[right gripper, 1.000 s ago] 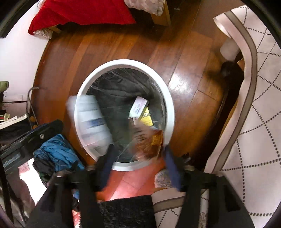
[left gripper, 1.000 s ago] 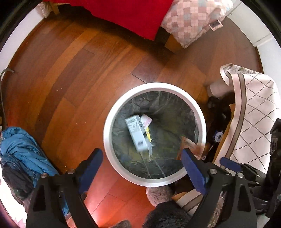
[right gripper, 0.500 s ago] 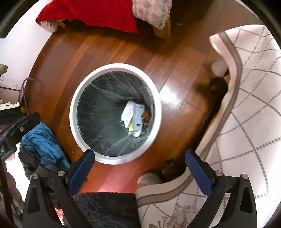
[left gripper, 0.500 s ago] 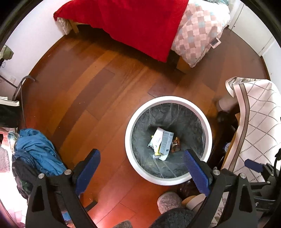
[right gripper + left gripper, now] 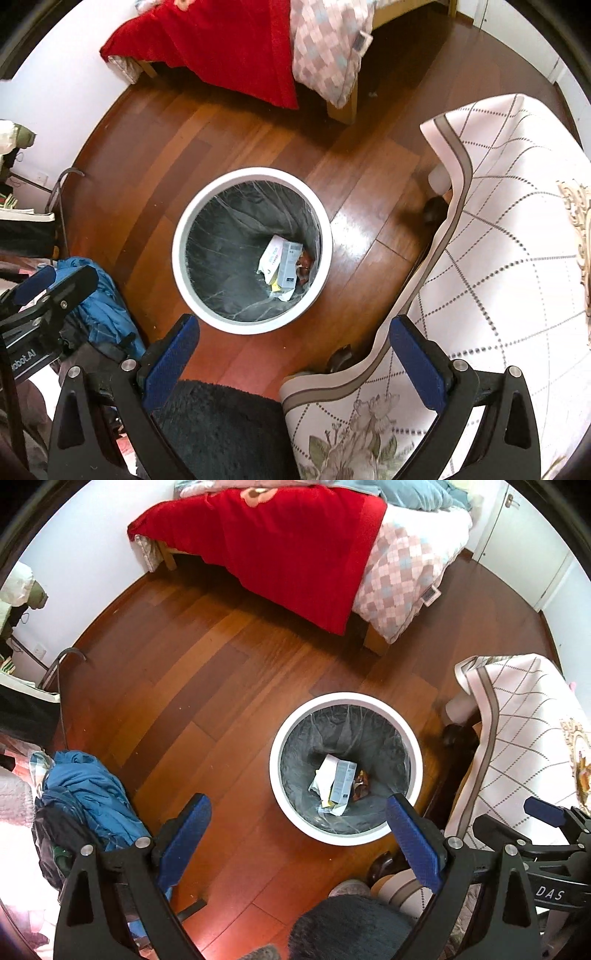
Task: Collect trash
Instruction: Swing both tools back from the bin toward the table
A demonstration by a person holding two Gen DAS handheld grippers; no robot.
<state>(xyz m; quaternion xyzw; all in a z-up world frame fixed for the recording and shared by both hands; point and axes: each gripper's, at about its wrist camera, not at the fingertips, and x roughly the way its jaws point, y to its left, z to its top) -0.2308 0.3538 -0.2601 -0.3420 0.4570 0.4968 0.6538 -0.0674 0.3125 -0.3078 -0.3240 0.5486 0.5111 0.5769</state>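
Bedroom with a wooden floor (image 5: 177, 686); a white bin (image 5: 345, 840) stands on it between bed (image 5: 295, 539) and draped table (image 5: 517, 258). The trash (image 5: 338, 781) lies at the bin's bottom. My left tongs (image 5: 295, 843) and right tongs (image 5: 293, 354) hang above, both spread wide and empty. Risk: the next reach could snag the table's cloth or the blue clothing (image 5: 88, 794) beside the bin.

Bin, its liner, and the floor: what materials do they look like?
Bin: smooth white rim, likely plastic, matte.
Liner: thin grey translucent film, wrinkled with shiny creases, so probably a plastic bag.
Floor: reddish-brown planks with visible grain and seams, glossy glare; wood or wood-look laminate, can't tell which.
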